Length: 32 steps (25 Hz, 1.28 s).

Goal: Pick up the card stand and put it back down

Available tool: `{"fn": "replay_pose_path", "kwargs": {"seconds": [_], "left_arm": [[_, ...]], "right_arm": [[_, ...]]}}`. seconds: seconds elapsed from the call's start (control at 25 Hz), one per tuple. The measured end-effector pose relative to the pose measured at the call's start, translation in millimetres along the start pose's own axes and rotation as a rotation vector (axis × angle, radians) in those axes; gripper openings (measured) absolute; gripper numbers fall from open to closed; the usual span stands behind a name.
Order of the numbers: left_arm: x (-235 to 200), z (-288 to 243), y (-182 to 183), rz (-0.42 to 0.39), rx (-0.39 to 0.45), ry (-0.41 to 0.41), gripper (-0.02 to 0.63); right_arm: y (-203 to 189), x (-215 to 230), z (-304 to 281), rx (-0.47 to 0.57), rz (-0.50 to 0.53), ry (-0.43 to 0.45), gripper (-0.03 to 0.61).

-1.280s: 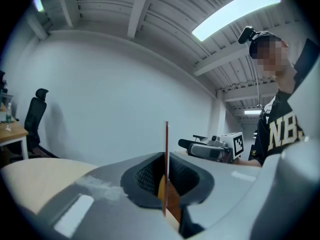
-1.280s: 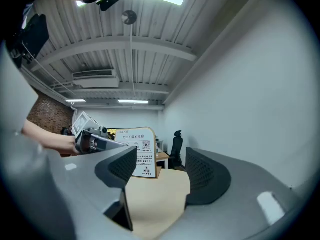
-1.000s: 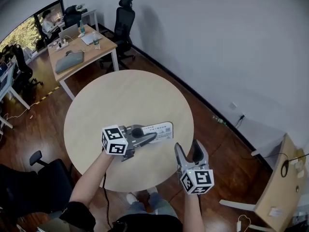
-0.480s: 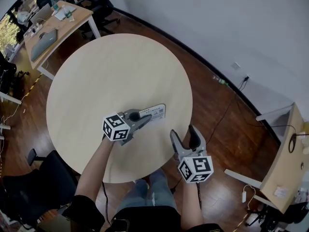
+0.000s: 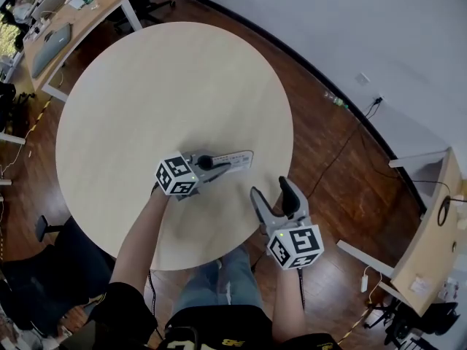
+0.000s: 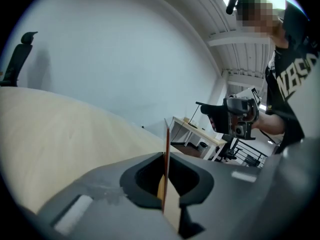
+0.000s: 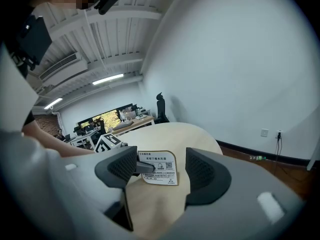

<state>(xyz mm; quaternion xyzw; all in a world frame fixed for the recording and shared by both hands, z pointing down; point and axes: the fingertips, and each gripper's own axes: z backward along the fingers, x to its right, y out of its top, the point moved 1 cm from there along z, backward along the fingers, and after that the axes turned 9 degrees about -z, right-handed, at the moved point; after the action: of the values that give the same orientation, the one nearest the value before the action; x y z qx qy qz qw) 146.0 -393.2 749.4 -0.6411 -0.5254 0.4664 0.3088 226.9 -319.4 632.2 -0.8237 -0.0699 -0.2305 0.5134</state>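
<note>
Pickup done: card stand (image 5: 236,158) pinched in L gripper (image 5: 218,165), prob. just off table (image 5: 146,86) near edge; set-down pending. R gripper (image 5: 272,190) slightly apart, empty.

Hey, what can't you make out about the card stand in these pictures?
- Head view: the left gripper covers one end of the card stand; whether it touches the table is unclear.
- Left gripper view: it shows edge-on, face hidden.
- Right gripper view: its print is too small to read.

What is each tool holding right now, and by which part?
The left tool is shut on the card stand, pinching the thin card at one side edge. The right tool holds nothing; its jaws stand apart.
</note>
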Motion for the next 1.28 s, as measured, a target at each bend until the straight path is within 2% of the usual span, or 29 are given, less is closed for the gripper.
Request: {"fn": "replay_pose_path", "kwargs": {"seconds": [0.08,0.28,0.36,0.52,0.72,0.88,1.0,1.12,1.28], "left_arm": [[-6.6,-1.6,-5.2,0.013,-0.019,0.028,0.031],[-24.7,2.4,-10.6,0.029,-0.066,0.115,0.195],[-28.5,8.2,-7.6,0.048,-0.057,0.141,0.236],[-25.2,28.8,6.3,0.061,-0.033,0.205,0.250],[-3.6,70.8,53.5,0.035,0.040,0.289,0.274],[9.6,125.4,99.7,-0.019,0.111,0.411,0.278],[27.1,170.3,128.4,-0.045,0.181,0.527,0.278],[44.5,220.9,148.3,-0.059,0.249,0.681,0.266],[85.4,283.9,153.7,-0.084,0.271,0.908,0.253]], "right_arm": [[-0.3,4.9,-3.7,-0.006,0.009,-0.002,0.311],[-3.4,10.9,-8.3,-0.020,0.023,-0.003,0.311],[-1.9,11.6,-8.8,-0.025,0.031,-0.002,0.311],[6.5,6.5,-7.5,-0.029,0.060,0.016,0.311],[45.6,-13.2,7.4,0.014,0.116,0.046,0.311],[87.8,-43.7,16.1,0.090,0.172,0.101,0.311],[114.5,-77.9,16.4,0.135,0.210,0.176,0.311],[139.0,-125.5,9.2,0.170,0.268,0.292,0.311],[147.3,-188.9,7.7,0.196,0.320,0.435,0.311]]}}
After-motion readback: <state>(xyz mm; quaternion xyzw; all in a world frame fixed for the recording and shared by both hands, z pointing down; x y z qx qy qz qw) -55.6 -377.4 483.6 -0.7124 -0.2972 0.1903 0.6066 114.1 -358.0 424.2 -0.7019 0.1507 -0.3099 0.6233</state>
